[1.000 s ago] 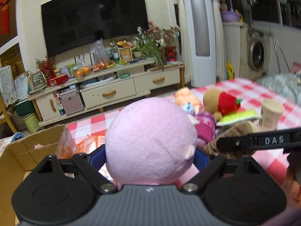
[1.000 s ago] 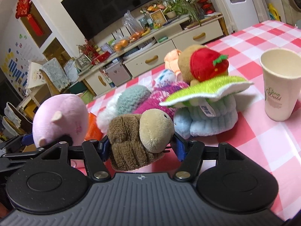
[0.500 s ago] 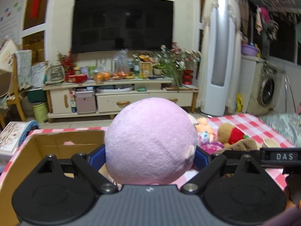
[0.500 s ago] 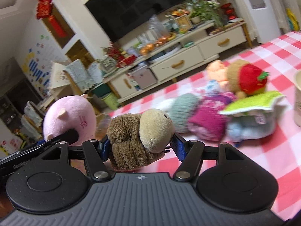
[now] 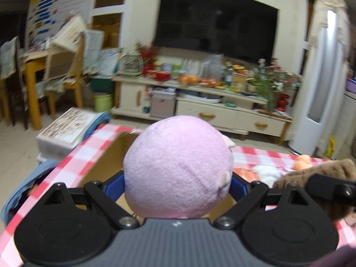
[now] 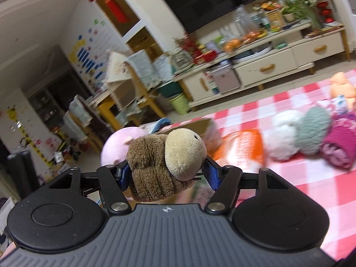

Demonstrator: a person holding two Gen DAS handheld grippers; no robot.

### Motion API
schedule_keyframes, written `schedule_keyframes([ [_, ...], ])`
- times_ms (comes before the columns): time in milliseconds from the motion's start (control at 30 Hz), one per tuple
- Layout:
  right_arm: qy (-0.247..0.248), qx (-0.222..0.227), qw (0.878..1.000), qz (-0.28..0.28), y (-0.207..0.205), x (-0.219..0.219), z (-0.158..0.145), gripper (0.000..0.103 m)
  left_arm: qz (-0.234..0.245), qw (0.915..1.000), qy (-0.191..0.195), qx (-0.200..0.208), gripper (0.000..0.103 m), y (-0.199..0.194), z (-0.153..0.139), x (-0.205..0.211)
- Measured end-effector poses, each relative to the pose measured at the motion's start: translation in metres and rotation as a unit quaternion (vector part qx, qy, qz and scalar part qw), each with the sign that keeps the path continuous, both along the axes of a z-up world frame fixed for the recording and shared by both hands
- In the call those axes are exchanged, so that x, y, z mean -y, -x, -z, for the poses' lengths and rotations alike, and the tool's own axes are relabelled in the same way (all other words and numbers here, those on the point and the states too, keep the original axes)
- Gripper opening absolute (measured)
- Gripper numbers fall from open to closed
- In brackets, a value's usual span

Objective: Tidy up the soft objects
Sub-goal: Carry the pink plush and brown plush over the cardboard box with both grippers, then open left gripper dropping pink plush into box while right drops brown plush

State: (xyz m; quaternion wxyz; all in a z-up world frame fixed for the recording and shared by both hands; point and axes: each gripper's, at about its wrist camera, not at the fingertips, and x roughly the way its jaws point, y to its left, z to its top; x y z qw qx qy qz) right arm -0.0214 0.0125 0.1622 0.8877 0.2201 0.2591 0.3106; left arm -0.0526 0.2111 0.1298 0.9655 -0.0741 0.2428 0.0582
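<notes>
My left gripper point(image 5: 178, 183) is shut on a round pink plush pig point(image 5: 178, 166) and holds it above an open cardboard box point(image 5: 106, 162) at the table's left end. My right gripper point(image 6: 166, 171) is shut on a brown plush animal with a tan head point(image 6: 164, 162); it also shows at the right edge of the left wrist view point(image 5: 316, 173). The pink pig sits just behind it in the right wrist view point(image 6: 115, 142). The box's flap point(image 6: 200, 125) shows beyond the brown plush.
On the red-checked tablecloth point(image 6: 300, 178) to the right lie an orange bag point(image 6: 244, 144), a white plush point(image 6: 284, 138), a grey-green roll point(image 6: 313, 129), a magenta roll point(image 6: 340, 146) and an orange plush point(image 6: 342, 89). A TV cabinet point(image 5: 200, 106) stands beyond the table.
Both grippers have swung left with their plush toys, away from the toy pile. The pink pig is now over the cardboard box and the brown plush is close beside it.
</notes>
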Motion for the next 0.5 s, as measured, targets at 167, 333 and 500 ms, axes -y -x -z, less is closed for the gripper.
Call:
schedule_keyframes([
  [167, 0.018, -0.006, 0.999, -0.038, -0.003, -0.027, 0.002, 0.082, -0.033, 0.9991, 0.02, -0.019, 0.093, 0.0, 0.005, -0.018],
  [333, 0.022, -0.023, 0.998, -0.057, -0.012, -0.039, 0.004, 0.084, -0.049, 0.9981, 0.023, -0.027, 0.094, 0.004, 0.008, -0.029],
  [500, 0.036, -0.026, 0.997, -0.068, -0.006, -0.045, 0.007, 0.087, -0.053, 0.9979, 0.023, -0.029, 0.096, 0.008, 0.009, -0.033],
])
